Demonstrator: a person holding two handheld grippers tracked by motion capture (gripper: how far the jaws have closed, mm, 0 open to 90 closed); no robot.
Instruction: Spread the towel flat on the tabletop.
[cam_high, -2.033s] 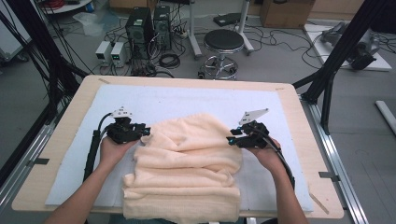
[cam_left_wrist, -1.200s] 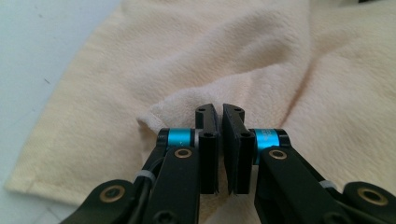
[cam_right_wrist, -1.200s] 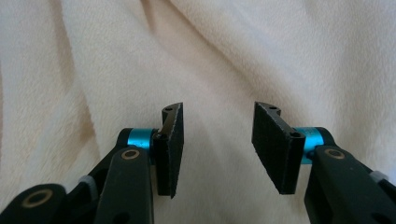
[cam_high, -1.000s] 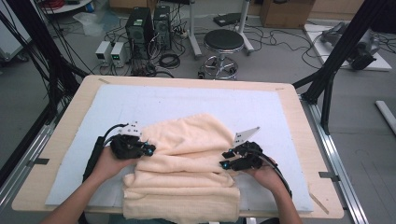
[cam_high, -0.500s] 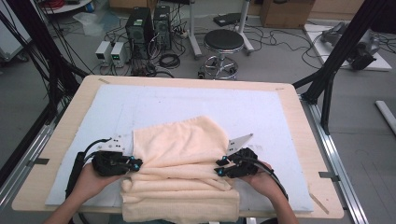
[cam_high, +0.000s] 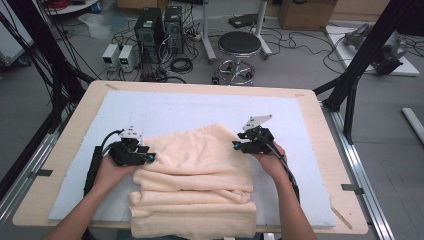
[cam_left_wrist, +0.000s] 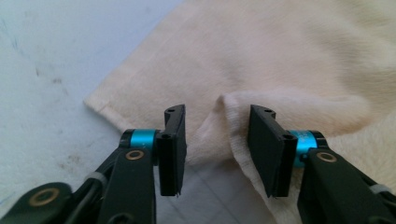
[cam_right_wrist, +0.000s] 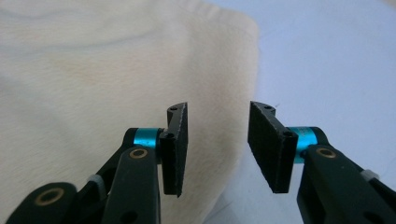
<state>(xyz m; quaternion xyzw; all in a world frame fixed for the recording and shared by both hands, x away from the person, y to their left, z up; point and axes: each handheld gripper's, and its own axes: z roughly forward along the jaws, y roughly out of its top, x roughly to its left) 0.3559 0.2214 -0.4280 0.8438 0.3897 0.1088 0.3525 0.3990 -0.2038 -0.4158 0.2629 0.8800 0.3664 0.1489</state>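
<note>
A cream towel (cam_high: 200, 165) lies in several folded layers on the pale blue mat (cam_high: 200, 107), and its front end hangs over the table's near edge. My left gripper (cam_high: 150, 157) sits at the towel's left edge. Its jaws have just been opening; in the left gripper view (cam_left_wrist: 215, 140) a raised fold of towel (cam_left_wrist: 280, 56) stands between the pads without being pinched. My right gripper (cam_high: 236, 146) is at the towel's right edge. Its jaws have just opened wider too, and in the right gripper view (cam_right_wrist: 217, 140) they stand apart over the towel's hem (cam_right_wrist: 93, 70).
The mat covers a wooden table (cam_high: 330, 165) with bare mat behind and beside the towel. Black frame posts (cam_high: 357, 65) rise at the table's sides. On the floor beyond the far edge are a stool (cam_high: 239, 45), computer boxes (cam_high: 160, 30) and cables.
Both grippers have moved away from the person, back up along the towel's side edges. The left gripper's jaws have opened and let go of the fold.
</note>
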